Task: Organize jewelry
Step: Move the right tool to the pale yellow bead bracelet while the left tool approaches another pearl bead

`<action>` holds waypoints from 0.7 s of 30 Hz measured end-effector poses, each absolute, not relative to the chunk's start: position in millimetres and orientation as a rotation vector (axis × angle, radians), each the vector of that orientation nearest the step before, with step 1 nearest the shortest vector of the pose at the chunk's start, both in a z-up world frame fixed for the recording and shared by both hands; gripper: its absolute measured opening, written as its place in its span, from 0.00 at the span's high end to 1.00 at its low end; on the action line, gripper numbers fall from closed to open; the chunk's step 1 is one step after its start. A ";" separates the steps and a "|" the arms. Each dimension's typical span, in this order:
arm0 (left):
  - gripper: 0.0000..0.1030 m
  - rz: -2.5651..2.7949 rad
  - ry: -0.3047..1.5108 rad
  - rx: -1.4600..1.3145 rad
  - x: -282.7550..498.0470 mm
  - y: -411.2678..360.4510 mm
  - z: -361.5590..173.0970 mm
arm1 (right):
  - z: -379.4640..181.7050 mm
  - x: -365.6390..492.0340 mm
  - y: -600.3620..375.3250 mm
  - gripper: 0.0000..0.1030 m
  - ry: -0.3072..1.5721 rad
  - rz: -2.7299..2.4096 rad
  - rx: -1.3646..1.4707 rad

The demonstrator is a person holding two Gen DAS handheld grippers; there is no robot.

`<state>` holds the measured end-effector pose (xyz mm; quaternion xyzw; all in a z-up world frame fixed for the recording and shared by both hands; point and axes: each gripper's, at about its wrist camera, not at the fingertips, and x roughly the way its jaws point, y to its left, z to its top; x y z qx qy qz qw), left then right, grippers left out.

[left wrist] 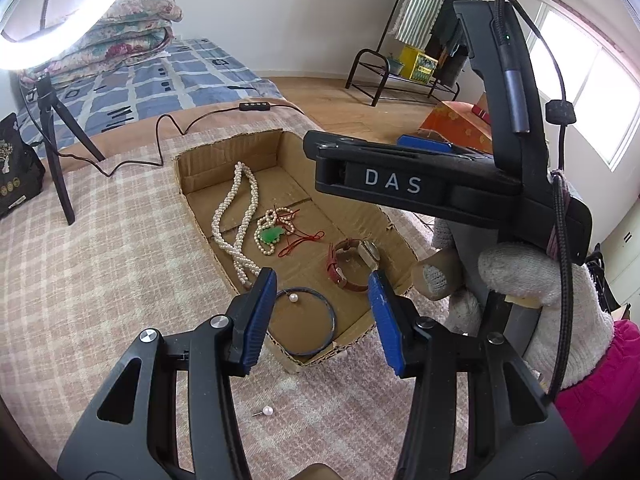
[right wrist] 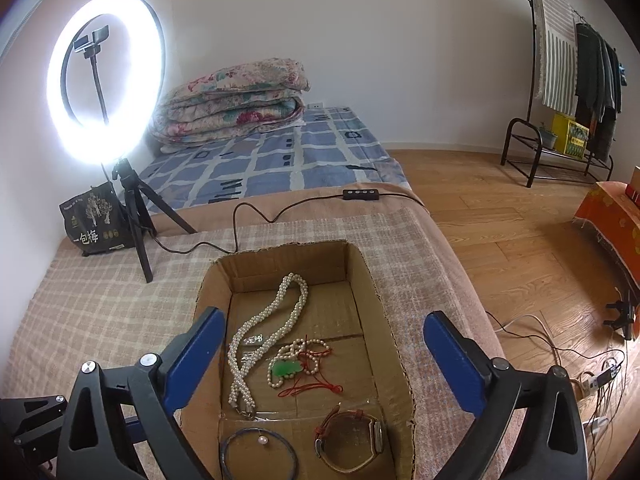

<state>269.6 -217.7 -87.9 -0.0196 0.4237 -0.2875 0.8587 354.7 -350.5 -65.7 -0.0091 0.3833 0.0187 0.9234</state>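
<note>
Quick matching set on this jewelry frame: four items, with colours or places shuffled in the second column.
1. watch
2. bangle
3. pendant
4. loose pearl pin

a. green, among the small beads
b. on the blanket, outside the box
c. red-brown strap, near right corner of the box
d. blue ring with a single pearl inside it

Pairs: 1-c, 2-d, 3-a, 4-b

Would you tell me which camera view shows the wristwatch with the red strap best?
The left wrist view: the wristwatch lies whole and unobstructed in the cardboard box. The right wrist view shows the same watch near the frame's bottom edge, more distorted.
</note>
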 end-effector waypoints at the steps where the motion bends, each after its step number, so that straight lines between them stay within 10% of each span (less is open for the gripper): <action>1: 0.53 -0.602 0.888 -0.042 268.4 -216.4 -86.8 | -64.6 353.4 -350.5 0.00 0.785 0.033 -0.022; 21: 0.53 -0.558 0.828 -0.030 237.6 -162.2 -50.5 | -34.6 311.5 -363.6 0.00 0.743 -0.041 0.005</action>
